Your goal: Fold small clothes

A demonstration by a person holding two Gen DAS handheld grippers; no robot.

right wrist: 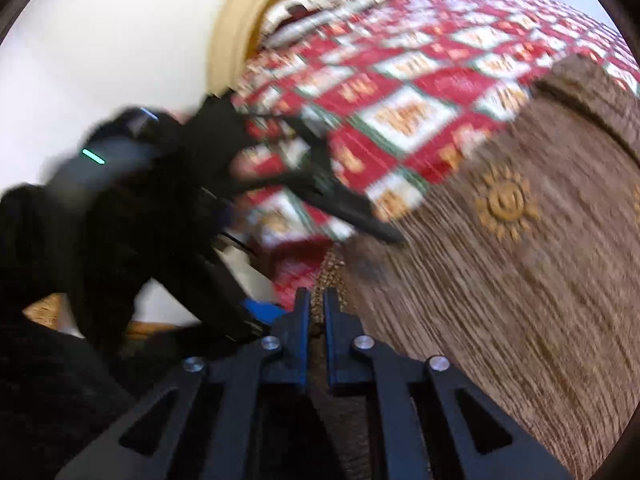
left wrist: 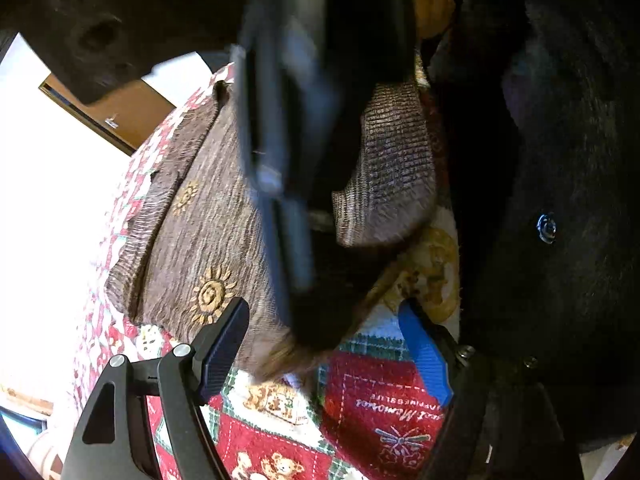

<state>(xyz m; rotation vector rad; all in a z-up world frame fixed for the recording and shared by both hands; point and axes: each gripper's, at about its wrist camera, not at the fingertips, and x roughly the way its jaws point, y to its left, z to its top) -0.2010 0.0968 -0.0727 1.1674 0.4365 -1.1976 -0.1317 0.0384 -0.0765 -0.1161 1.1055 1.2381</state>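
A small brown knit garment (left wrist: 200, 216) with orange sun motifs lies on a red, green and white patchwork quilt (left wrist: 360, 412). My left gripper (left wrist: 324, 320) is open just above the garment's near edge. My right gripper (left wrist: 288, 168) crosses the left wrist view, blurred, lifting a ribbed brown sleeve or cuff (left wrist: 388, 168). In the right wrist view my right gripper (right wrist: 316, 300) is shut on the garment's ribbed edge (right wrist: 326, 276), with the brown cloth (right wrist: 520, 264) spread to the right. The left gripper (right wrist: 344, 208) shows blurred at left.
The quilt (right wrist: 400, 92) covers a bed. A white wall (right wrist: 100, 40) and pale wooden trim (right wrist: 228, 32) stand beyond it. The person's dark fuzzy coat (left wrist: 560, 200) fills the right of the left wrist view. A wooden door (left wrist: 120, 116) is at far left.
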